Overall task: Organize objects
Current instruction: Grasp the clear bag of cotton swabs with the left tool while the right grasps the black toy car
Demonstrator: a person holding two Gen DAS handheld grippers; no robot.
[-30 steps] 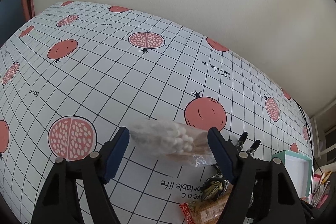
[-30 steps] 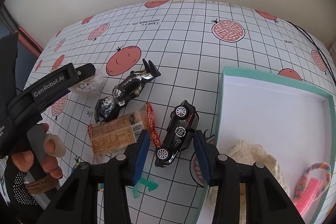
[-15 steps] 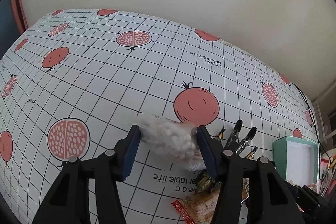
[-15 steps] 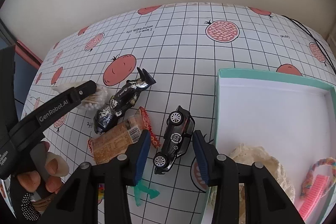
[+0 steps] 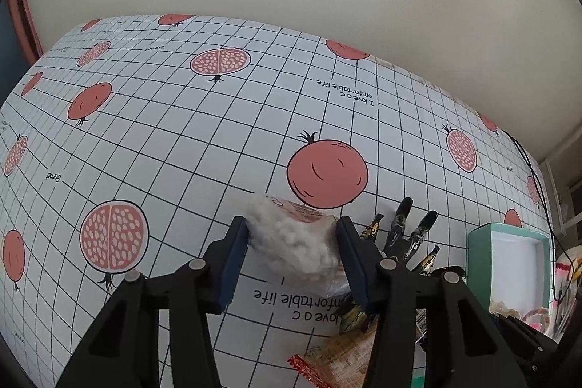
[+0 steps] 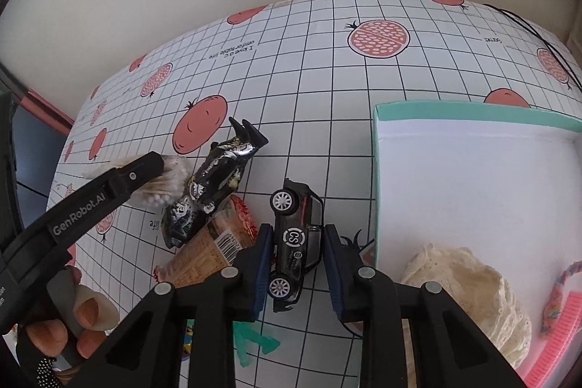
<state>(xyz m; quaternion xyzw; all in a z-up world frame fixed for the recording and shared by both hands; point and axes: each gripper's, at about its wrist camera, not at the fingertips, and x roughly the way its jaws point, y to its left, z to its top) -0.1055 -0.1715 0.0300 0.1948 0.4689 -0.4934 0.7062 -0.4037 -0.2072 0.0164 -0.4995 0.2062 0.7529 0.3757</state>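
Note:
A clear bag of cotton swabs (image 5: 294,242) is pinched between the blue pads of my left gripper (image 5: 294,255), which is shut on it just above the pomegranate tablecloth (image 5: 182,133). In the right wrist view the same bag (image 6: 169,188) shows beside the left gripper's finger (image 6: 134,173). My right gripper (image 6: 296,262) is shut on a black toy car (image 6: 296,235) marked "CS". The car still rests on the cloth, just left of the teal box (image 6: 473,117).
A black-and-gold toy racer (image 6: 218,177) and an orange snack packet (image 6: 207,250) lie left of the car. The box holds a cream lace cloth (image 6: 469,286), a braided band (image 6: 562,290) and a pink comb (image 6: 556,337). A green plastic piece (image 6: 251,340) lies below. A hand (image 6: 62,322) grips the left tool.
The left gripper closed on the swab bag and raised it slightly. The right gripper moved forward over the black toy car and narrowed its fingers onto it.

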